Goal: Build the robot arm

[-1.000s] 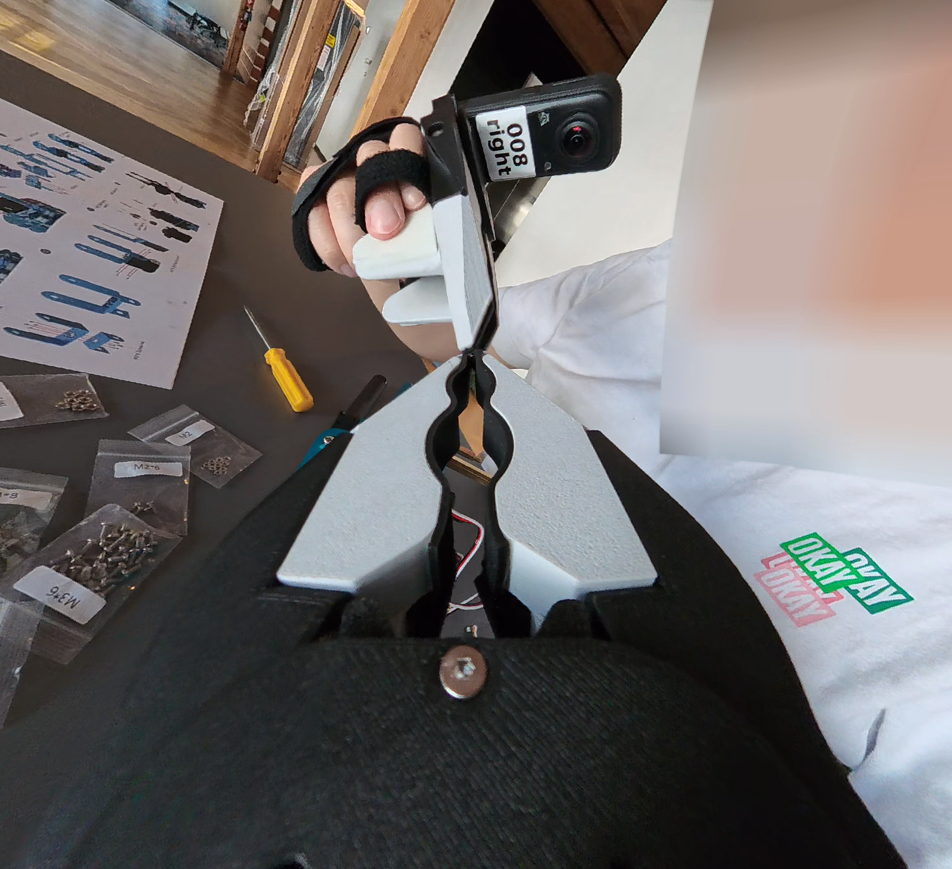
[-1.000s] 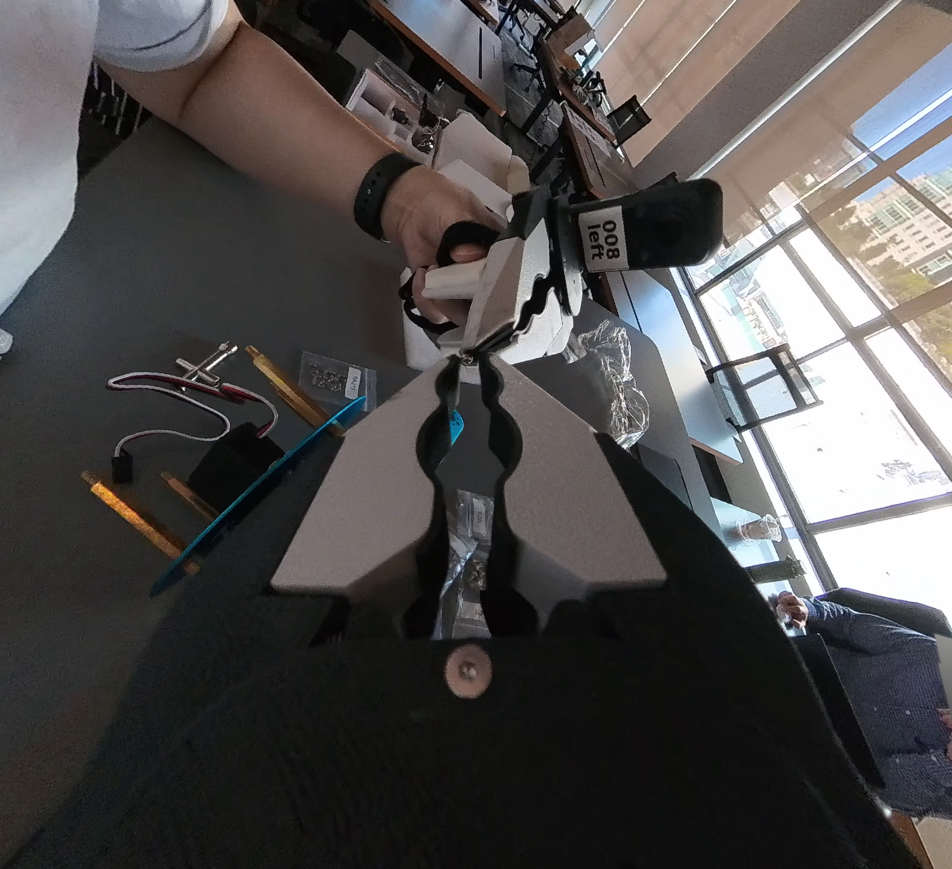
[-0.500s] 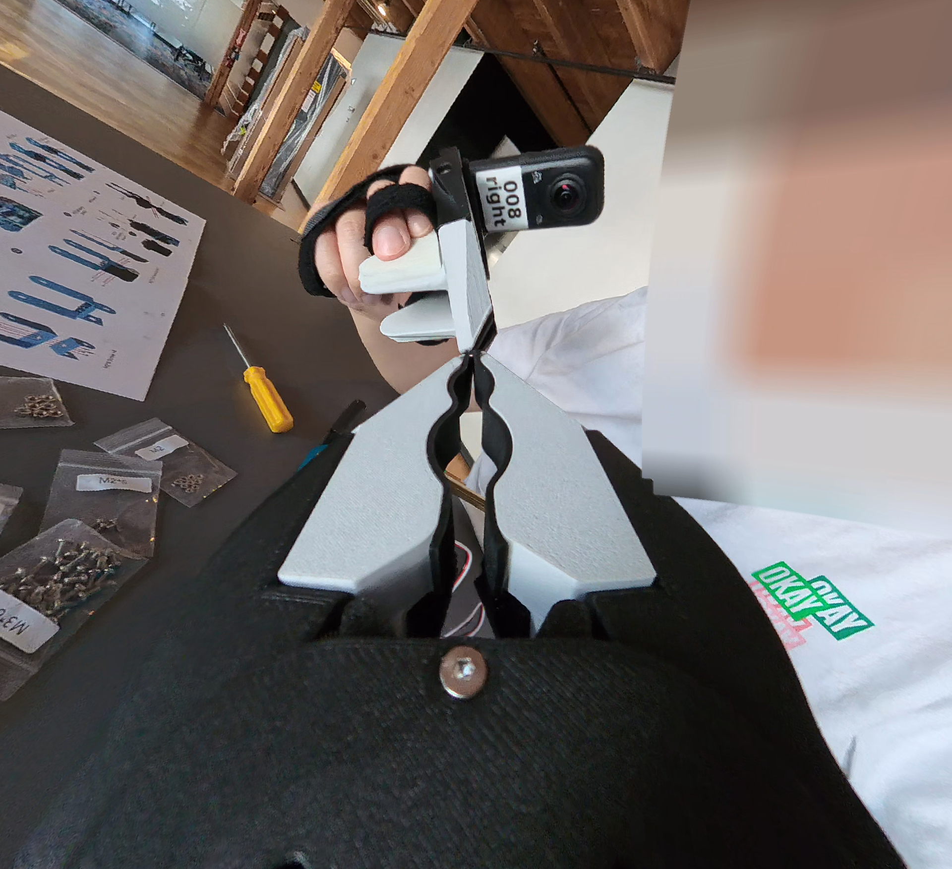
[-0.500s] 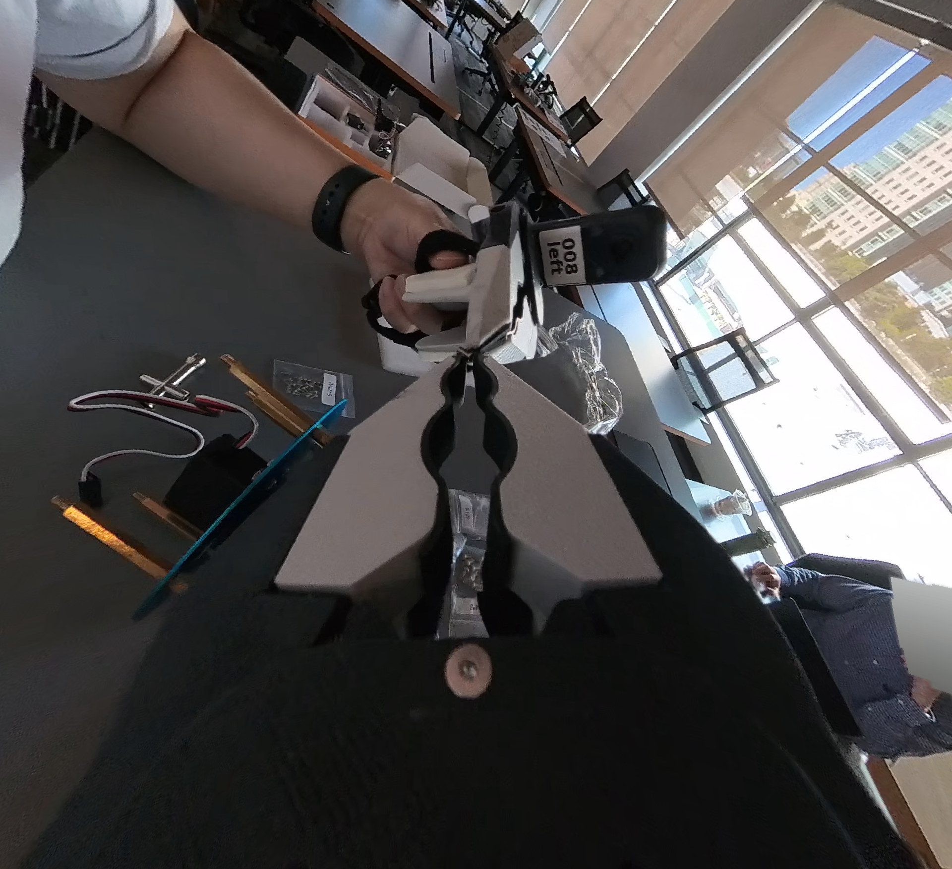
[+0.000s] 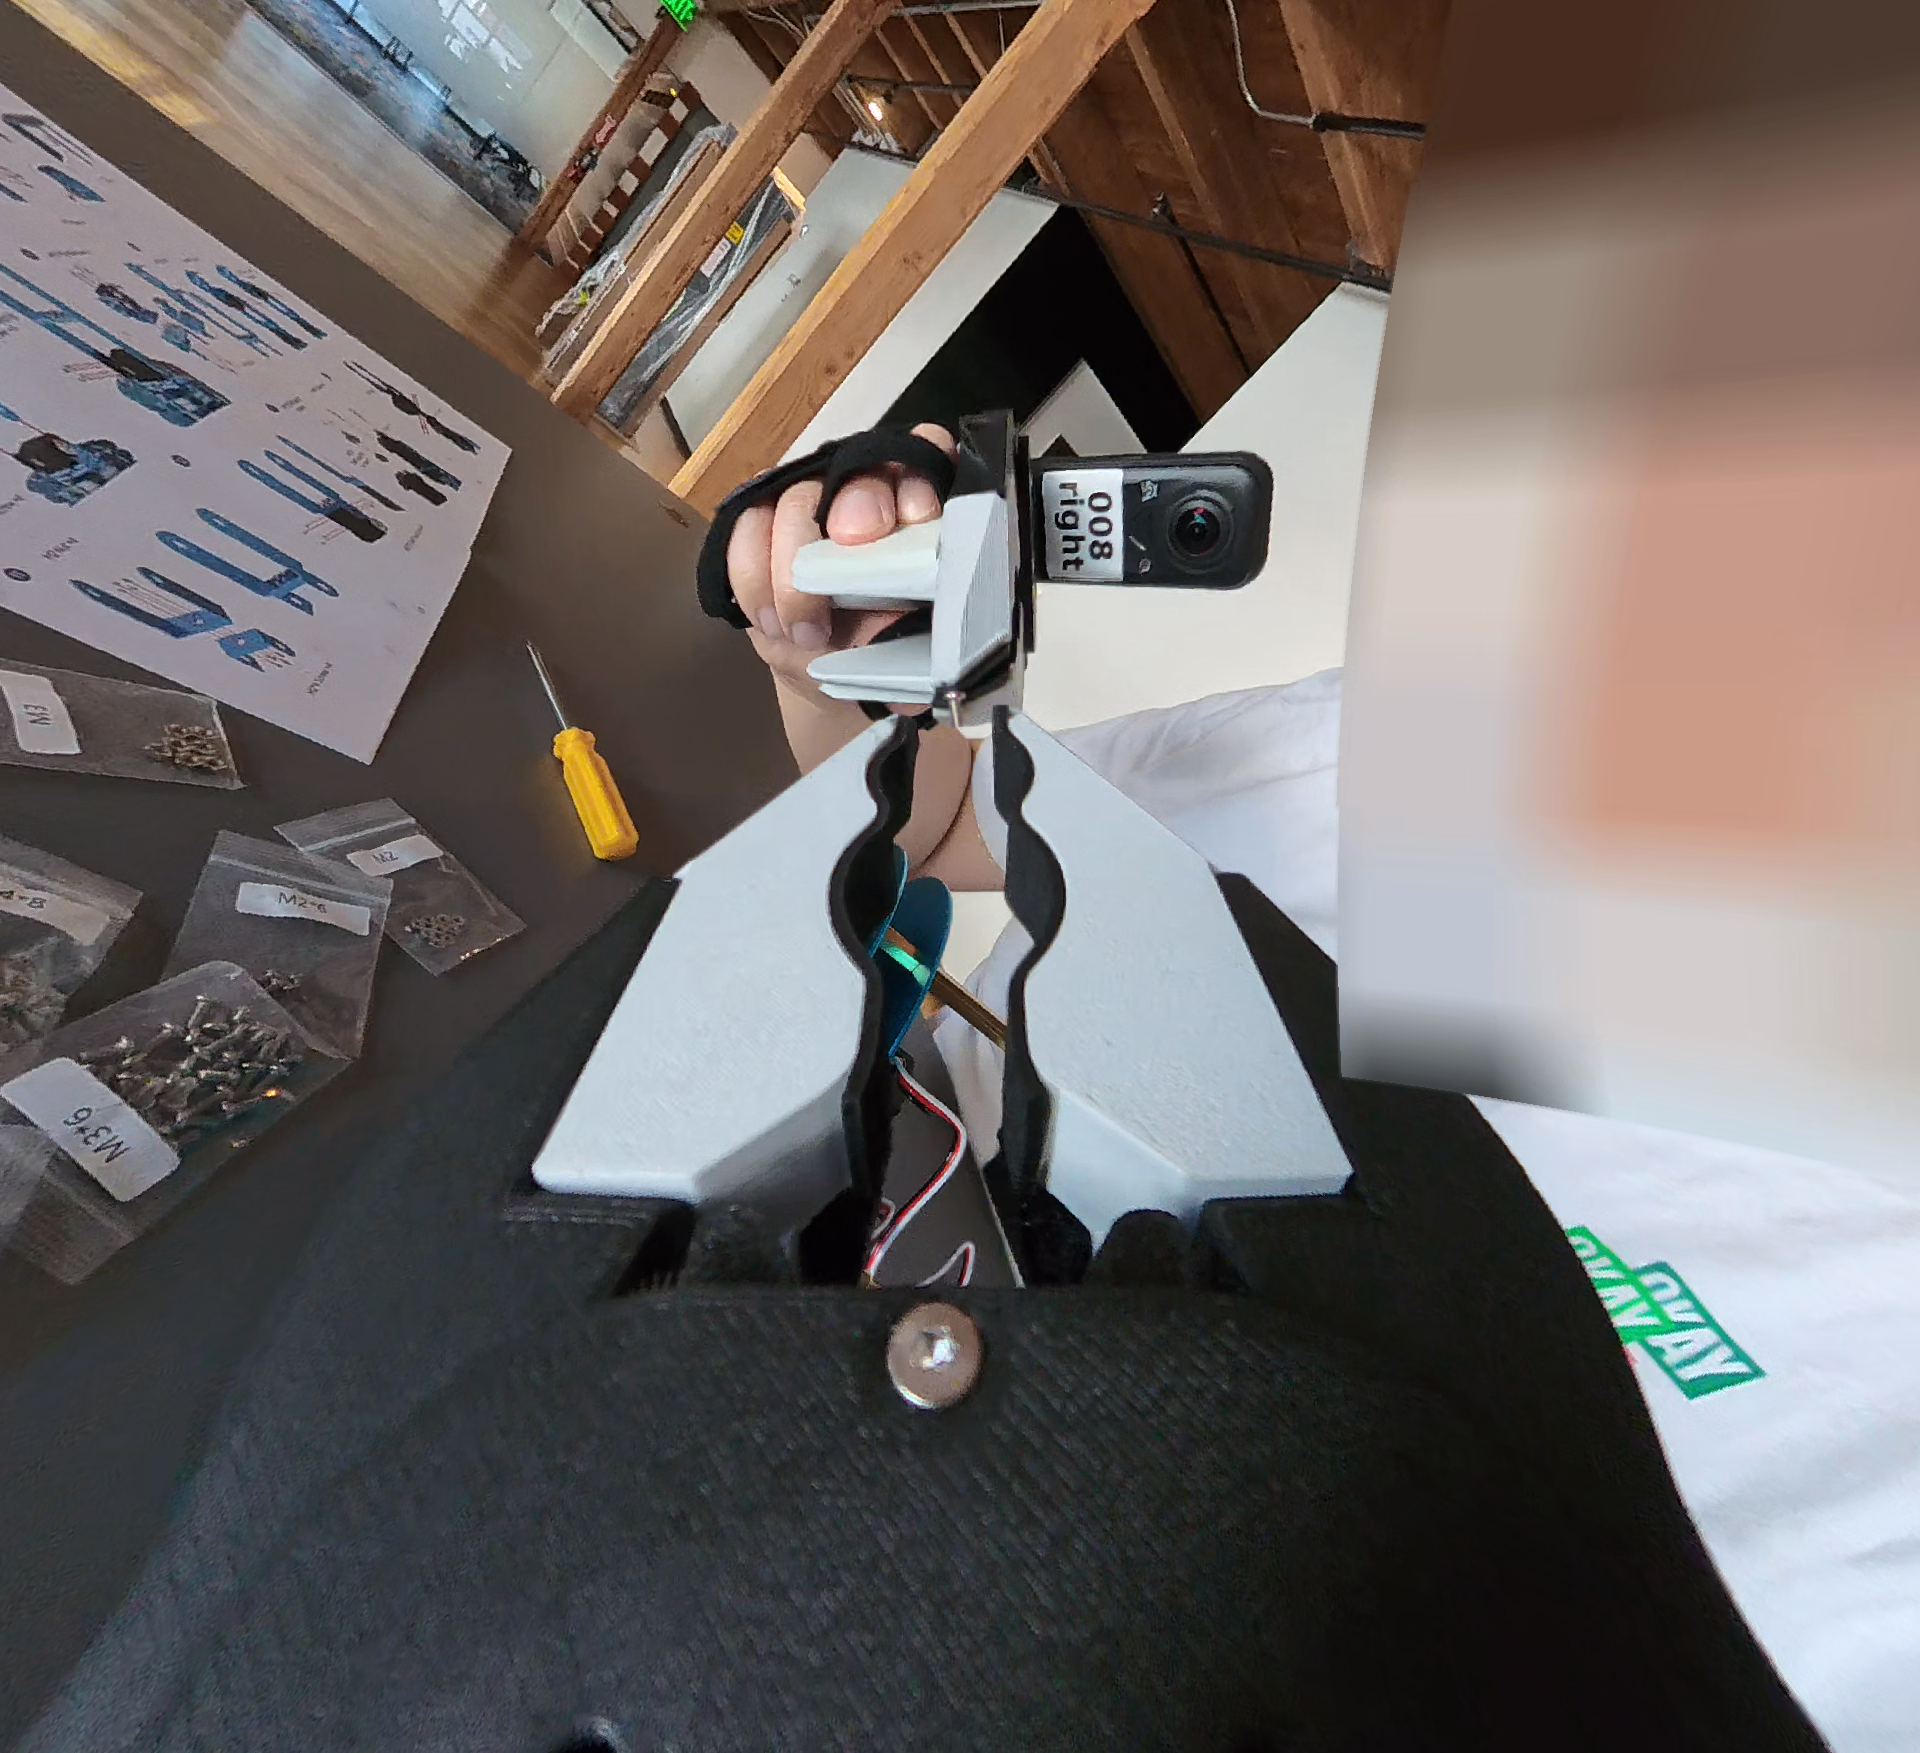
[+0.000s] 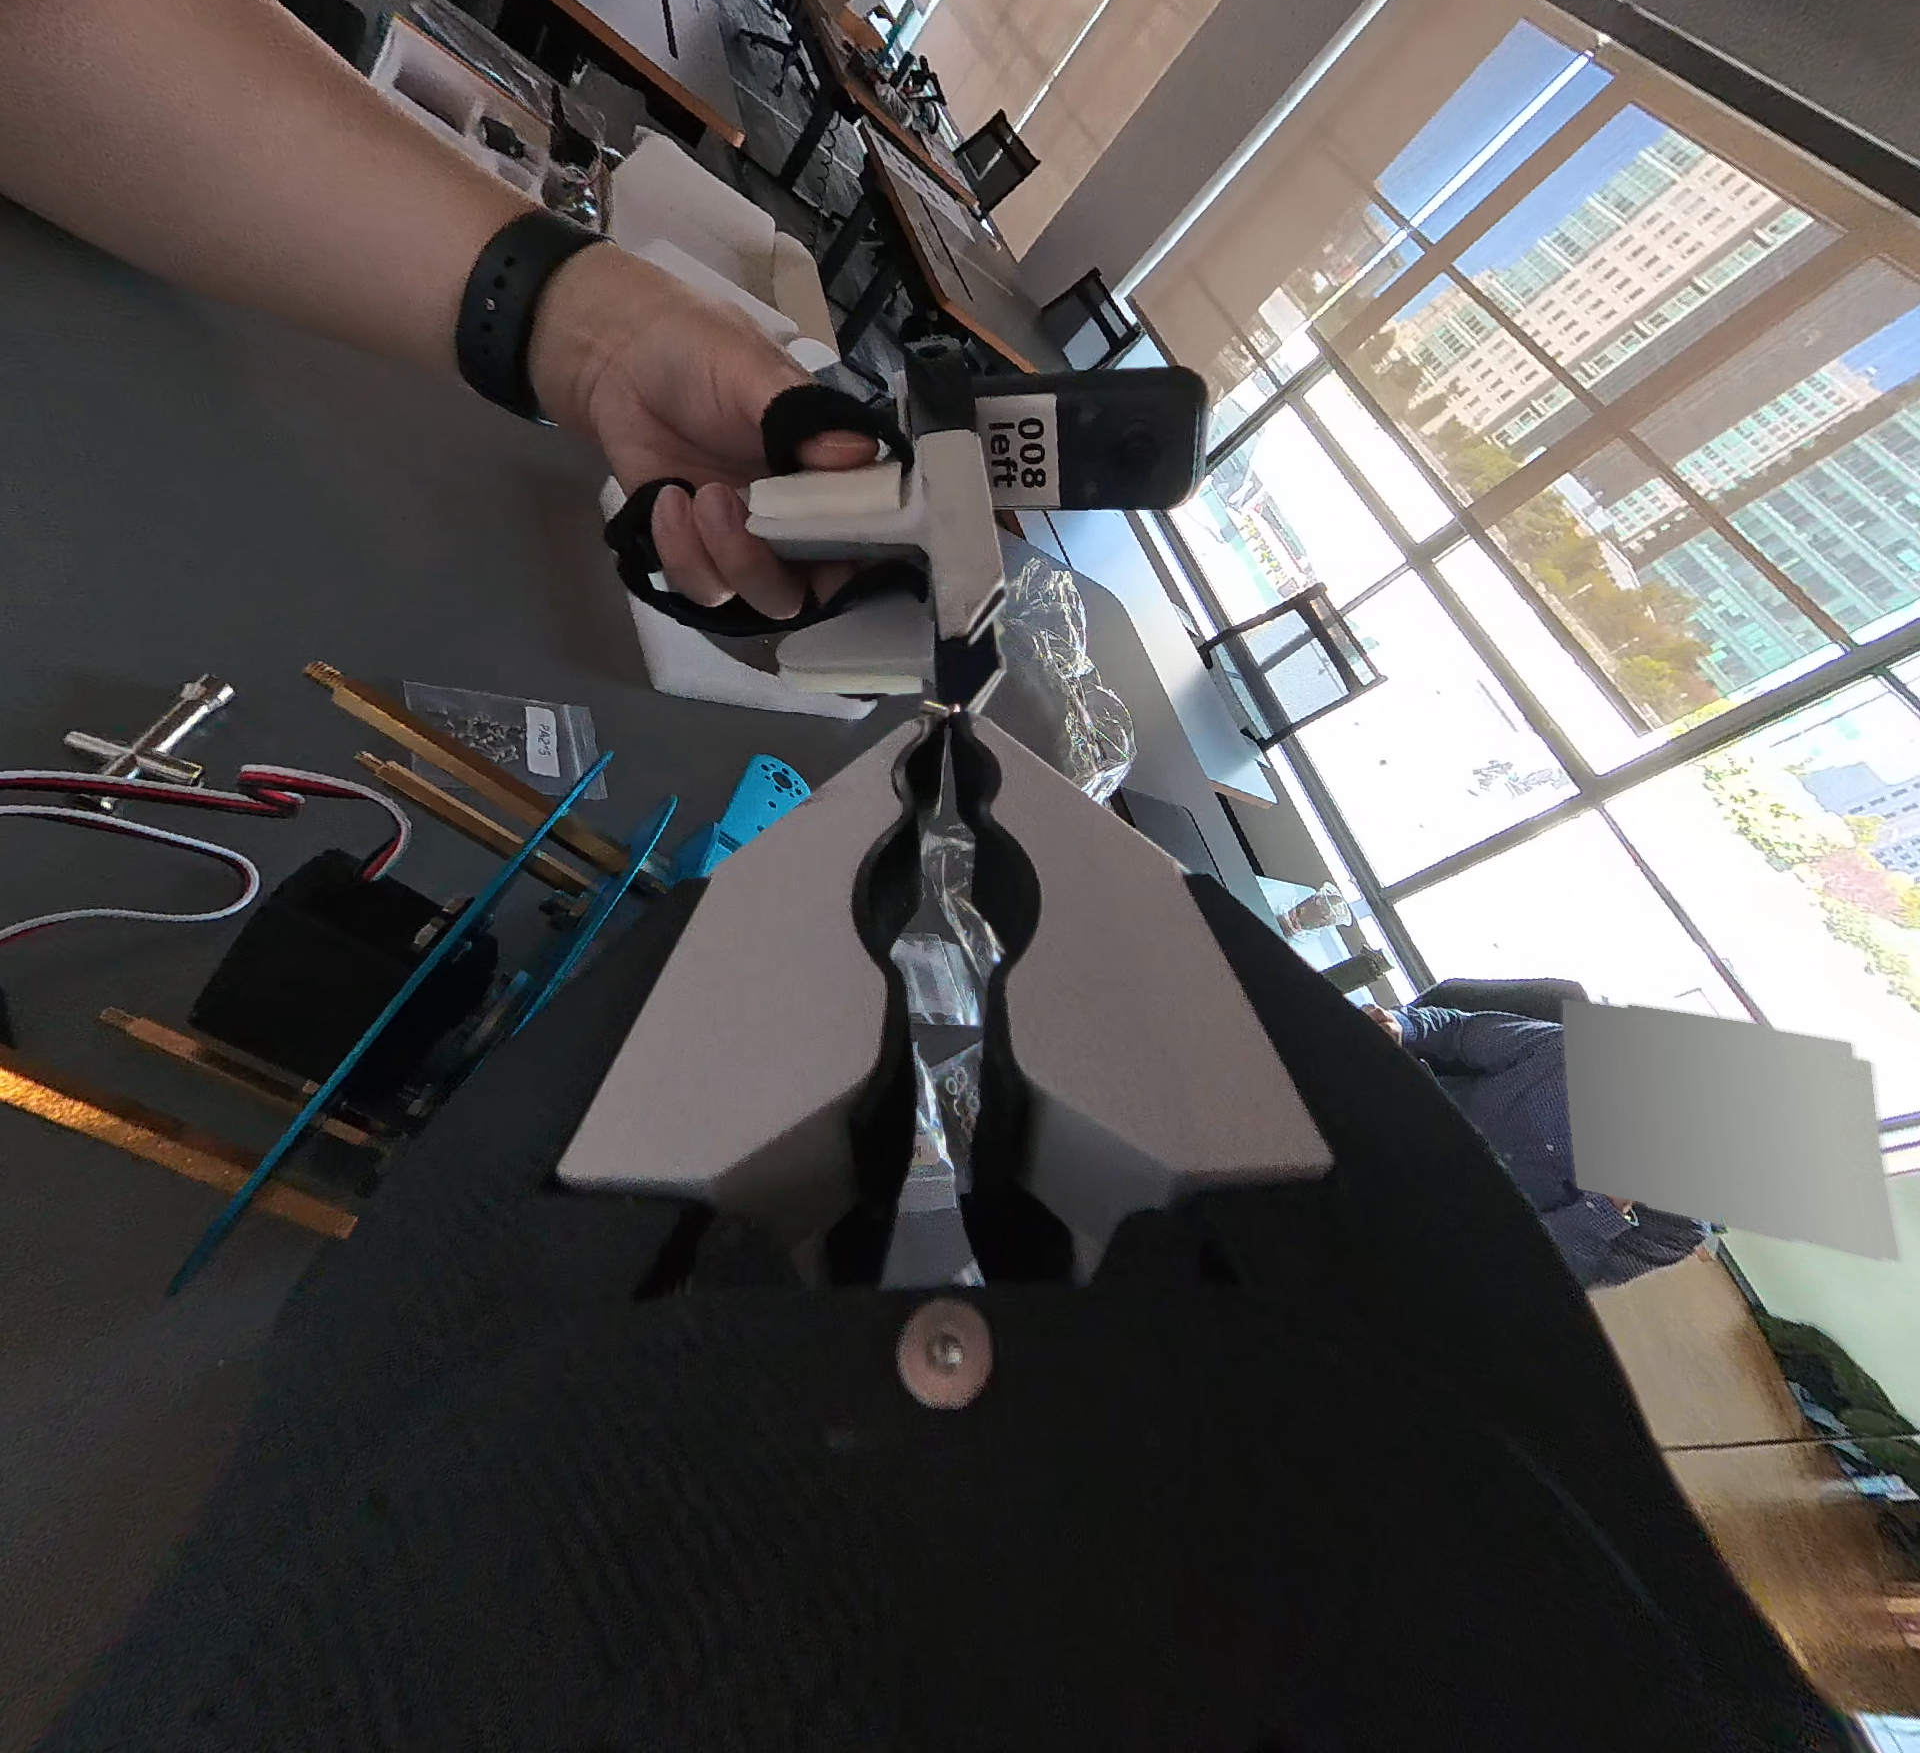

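Observation:
My left gripper (image 5: 951, 732) is open and empty, its tips a finger's width apart. It points at the tips of my right gripper (image 5: 961, 701), held right in front of it above the dark table (image 5: 582, 581). In the right wrist view my right gripper (image 6: 943, 735) is shut on a small silver screw (image 6: 939, 713) pinched at its very tips. The left gripper (image 6: 971, 675) faces it, almost touching. The screw (image 5: 950, 704) also shows in the left wrist view.
On the table lie a yellow screwdriver (image 5: 592, 794), bags of screws (image 5: 177, 1080) and a printed parts sheet (image 5: 208, 477). A black servo with wires (image 6: 332, 955), blue plates (image 6: 499, 924), brass standoffs (image 6: 457, 758), a cross wrench (image 6: 156, 737) and a white box (image 6: 727, 664) lie below. Less than 4 cm separates the two grippers' tips.
My left gripper has opened; it was shut tip to tip against the right one. The right gripper stays shut and now holds the screw alone. Both views have tilted upward.

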Motion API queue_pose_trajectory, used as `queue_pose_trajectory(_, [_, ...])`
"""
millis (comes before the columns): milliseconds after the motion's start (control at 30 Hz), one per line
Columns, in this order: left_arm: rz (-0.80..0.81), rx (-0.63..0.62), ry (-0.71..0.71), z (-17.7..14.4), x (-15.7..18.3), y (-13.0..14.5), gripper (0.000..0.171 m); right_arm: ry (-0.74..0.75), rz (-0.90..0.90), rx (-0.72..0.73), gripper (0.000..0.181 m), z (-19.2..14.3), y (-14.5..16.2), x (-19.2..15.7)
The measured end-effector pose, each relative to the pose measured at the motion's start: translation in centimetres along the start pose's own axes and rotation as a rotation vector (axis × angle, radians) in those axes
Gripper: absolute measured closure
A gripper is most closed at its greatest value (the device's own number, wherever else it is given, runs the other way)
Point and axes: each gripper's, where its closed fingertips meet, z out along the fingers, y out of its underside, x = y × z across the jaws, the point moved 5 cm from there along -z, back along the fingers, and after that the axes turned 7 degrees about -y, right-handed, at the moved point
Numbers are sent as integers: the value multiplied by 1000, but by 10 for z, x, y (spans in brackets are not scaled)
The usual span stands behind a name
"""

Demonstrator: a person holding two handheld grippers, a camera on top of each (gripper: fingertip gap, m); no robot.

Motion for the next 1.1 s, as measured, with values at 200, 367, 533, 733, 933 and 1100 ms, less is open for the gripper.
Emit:
queue_pose_trajectory(200, [13, -40, -31, 11, -1, 7, 165, 19, -18, -39, 181, 2, 5, 0])
queue_pose_trajectory(367, [44, -41, -49, 13, -3, 8, 171, 20, -23, -46, 181, 2, 7, 0])
queue_pose_trajectory(533, [106, -115, -22, 14, 6, 14, 171, -133, 25, 25, 177, -3, 2, -6])
queue_pose_trajectory(733, [216, -189, 32, 20, 22, 23, 171, -460, 332, 235, 168, -11, -9, 2])
queue_pose_trajectory(933, [275, -187, 30, 21, 29, 23, 171, -626, 514, 339, 169, -9, -8, 1])
queue_pose_trajectory(1100, [285, -184, 40, 21, 31, 23, 171, -650, 541, 327, 169, -4, -8, 0])
